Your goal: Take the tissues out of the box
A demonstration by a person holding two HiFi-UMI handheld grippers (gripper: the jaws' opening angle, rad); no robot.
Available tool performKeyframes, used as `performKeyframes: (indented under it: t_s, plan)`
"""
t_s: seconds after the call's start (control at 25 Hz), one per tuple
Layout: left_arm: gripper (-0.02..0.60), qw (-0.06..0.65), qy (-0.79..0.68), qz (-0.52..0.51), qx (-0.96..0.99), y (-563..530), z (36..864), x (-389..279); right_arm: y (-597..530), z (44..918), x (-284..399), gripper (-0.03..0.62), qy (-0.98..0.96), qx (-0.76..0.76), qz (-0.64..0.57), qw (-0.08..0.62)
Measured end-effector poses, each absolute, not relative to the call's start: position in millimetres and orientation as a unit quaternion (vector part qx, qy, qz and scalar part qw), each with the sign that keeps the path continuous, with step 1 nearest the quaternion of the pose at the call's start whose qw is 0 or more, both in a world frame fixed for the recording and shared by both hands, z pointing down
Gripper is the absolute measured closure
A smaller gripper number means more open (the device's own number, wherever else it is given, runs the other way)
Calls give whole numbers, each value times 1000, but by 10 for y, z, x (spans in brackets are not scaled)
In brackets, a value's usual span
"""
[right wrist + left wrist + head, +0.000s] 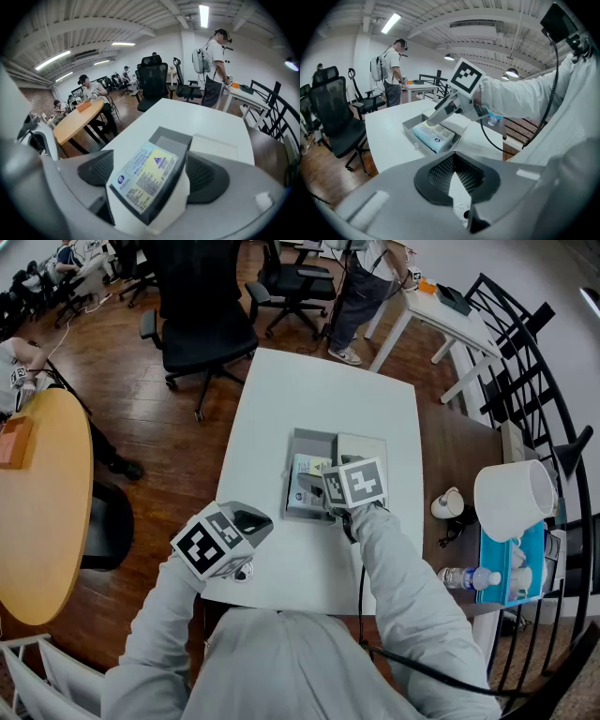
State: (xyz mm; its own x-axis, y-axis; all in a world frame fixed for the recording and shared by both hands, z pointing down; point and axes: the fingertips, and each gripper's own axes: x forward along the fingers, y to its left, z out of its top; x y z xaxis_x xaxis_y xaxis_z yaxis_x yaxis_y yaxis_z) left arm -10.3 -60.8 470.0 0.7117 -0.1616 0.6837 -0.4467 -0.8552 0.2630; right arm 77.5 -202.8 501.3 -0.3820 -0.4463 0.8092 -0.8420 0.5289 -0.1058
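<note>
Hovering over the box (310,439), your right gripper (150,172) holds its fingers wide apart astride the tissue pack (435,135); it lies in the box, long axis pointing away from you; your left gripper (454,177), closed on nothing, sits farther off.

Here's the box (314,441) on the table (319,390)!
In it the tissue pack (305,486), lid (364,448) just right of it, my right claw (319,495) above.

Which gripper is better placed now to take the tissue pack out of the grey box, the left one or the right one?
Right. The right gripper is over the grey box, jaws wide apart around the tissue pack. The left gripper is away from it, at the near edge of the table.
</note>
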Motion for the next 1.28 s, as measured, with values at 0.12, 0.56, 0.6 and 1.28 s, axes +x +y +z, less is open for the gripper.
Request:
performKeyframes:
  t_s: [0.12,0.56,0.6,1.28]
  plan:
    - [566,209,-173,336,902,-625,4724,-219,-2131,5201,673,119,-766,414,273,409]
    - [566,218,-181,337,898,-591,4811,-570,-2208,5672,604,106,-697,458,317,452]
    - [566,219,-181,337,898,-594,4814,-581,-2195,5679,611,106,-692,459,319,457]
    - [566,201,-150,347,904,-533,4760,-453,-2056,5005,613,164,-752,436,271,414]
